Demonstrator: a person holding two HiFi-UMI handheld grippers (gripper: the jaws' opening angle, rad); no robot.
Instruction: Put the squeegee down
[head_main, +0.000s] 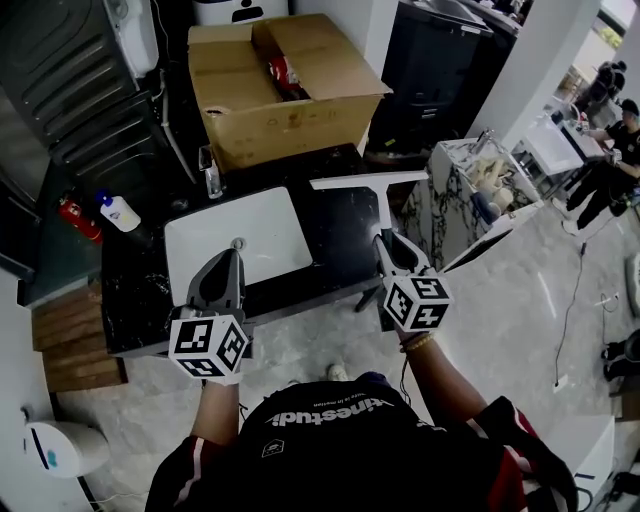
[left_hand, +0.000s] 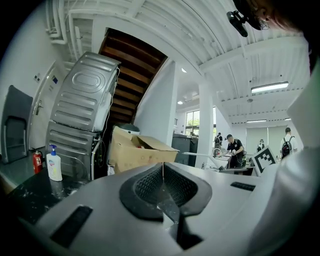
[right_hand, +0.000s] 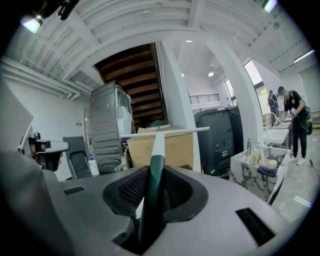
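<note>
My right gripper (head_main: 388, 238) is shut on the dark green handle of the squeegee (head_main: 380, 196). Its white neck and long white blade point away from me, above the right part of the black counter (head_main: 340, 230). In the right gripper view the squeegee (right_hand: 158, 145) runs straight out between the jaws, blade level in front of the cardboard box (right_hand: 172, 145). The left gripper (head_main: 234, 250) is shut with nothing in it, its tip over the near edge of the white sink (head_main: 240, 235). From the left gripper (left_hand: 162, 172) view, its jaws meet in a thin seam.
A large open cardboard box (head_main: 275, 85) stands at the back of the counter, with a tap (head_main: 210, 172) before it. A soap bottle (head_main: 120, 212) and a red can (head_main: 75, 218) sit at the left. A marble-patterned stand (head_main: 470, 185) is on the right. People work at far right (head_main: 610, 150).
</note>
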